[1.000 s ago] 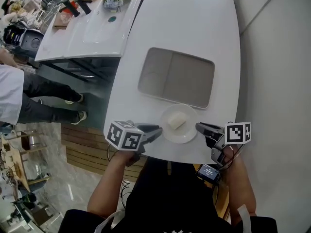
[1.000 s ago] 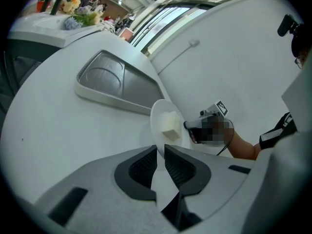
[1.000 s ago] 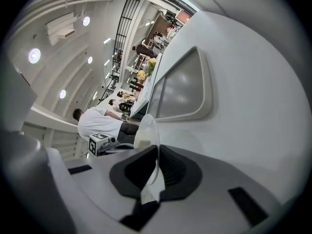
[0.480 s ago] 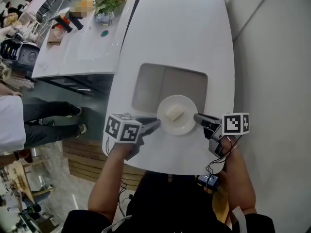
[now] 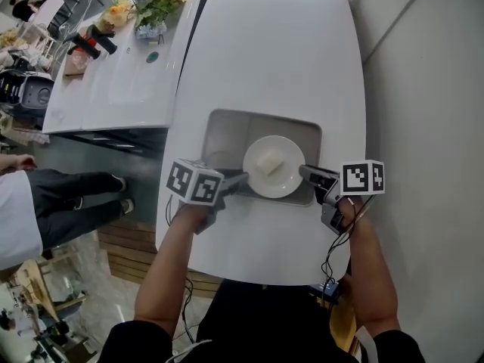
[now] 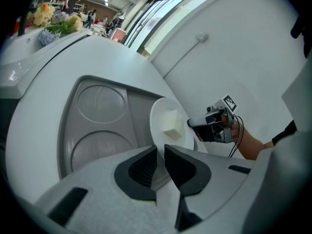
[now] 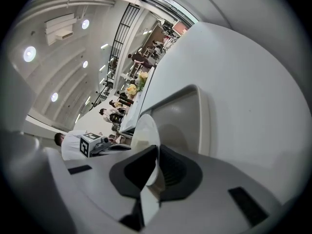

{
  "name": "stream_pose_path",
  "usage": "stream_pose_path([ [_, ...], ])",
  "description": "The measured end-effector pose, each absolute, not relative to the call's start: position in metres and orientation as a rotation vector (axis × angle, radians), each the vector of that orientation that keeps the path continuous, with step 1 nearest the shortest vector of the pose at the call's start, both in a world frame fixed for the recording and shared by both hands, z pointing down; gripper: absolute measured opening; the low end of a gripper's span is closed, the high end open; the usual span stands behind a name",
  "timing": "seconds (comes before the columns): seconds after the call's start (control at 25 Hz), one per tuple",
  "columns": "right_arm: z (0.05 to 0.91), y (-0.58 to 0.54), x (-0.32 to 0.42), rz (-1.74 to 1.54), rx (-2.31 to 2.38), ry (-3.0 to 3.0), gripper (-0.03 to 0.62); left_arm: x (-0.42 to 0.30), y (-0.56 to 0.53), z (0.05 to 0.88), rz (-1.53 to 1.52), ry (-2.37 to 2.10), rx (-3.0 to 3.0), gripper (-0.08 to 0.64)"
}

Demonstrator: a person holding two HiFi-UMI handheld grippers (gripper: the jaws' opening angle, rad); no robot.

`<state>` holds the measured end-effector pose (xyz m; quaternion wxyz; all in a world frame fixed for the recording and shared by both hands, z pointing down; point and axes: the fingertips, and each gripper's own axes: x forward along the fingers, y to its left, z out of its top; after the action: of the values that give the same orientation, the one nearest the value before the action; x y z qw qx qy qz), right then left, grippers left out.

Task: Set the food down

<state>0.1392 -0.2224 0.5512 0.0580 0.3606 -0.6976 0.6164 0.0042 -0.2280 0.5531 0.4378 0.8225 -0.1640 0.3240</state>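
Surroundings. A long white desk carries a shallow grey tray with two compartments. To its left stands a neighbouring desk bearing flowers and small items too blurred to name. A person stands on the floor beyond it. A pale wall runs along the right. Nothing lies in the tray beneath the plate.

Pose. Both forearms reach forward from the near edge of the desk. The left gripper and right gripper face each other across a white plate. Each pair of fingers is clamped on the plate's rim, left on the left edge and right on the right edge. The plate sits over the tray's near right part. We cannot tell whether it touches the tray. The food, a pale block, lies on the plate, near its middle.

Views compared. The left gripper view shows the rim entering the narrow gap between its fingers, and the block's squared faces. The right gripper view shows the plate edge-on between its fingers, which hides the food. It also shows distant people and ceiling lights.
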Motion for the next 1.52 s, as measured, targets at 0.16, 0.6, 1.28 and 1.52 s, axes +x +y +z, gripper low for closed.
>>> stream_pose_path([
  [0.16,0.56,-0.229,0.145,1.837,1.12,-2.084,0.018,0.011,-0.235,0.558,0.85,-0.408,2.049,0.048],
  [0.6,0.571,-0.233,0.146,1.42,1.156,-1.981,0.023,0.013,-0.231,0.57,1.071,-0.447,2.061,0.048],
  [1.28,0.526,-0.236,0.161,0.956,1.349,-2.218,0.027,-0.001,-0.231,0.538,0.983,-0.575,2.249,0.051],
  [1.52,0.422,-0.136,0.148,0.947,1.257,-2.834,0.005,-0.011,-0.133,0.448,0.264,-0.528,2.593,0.04],
])
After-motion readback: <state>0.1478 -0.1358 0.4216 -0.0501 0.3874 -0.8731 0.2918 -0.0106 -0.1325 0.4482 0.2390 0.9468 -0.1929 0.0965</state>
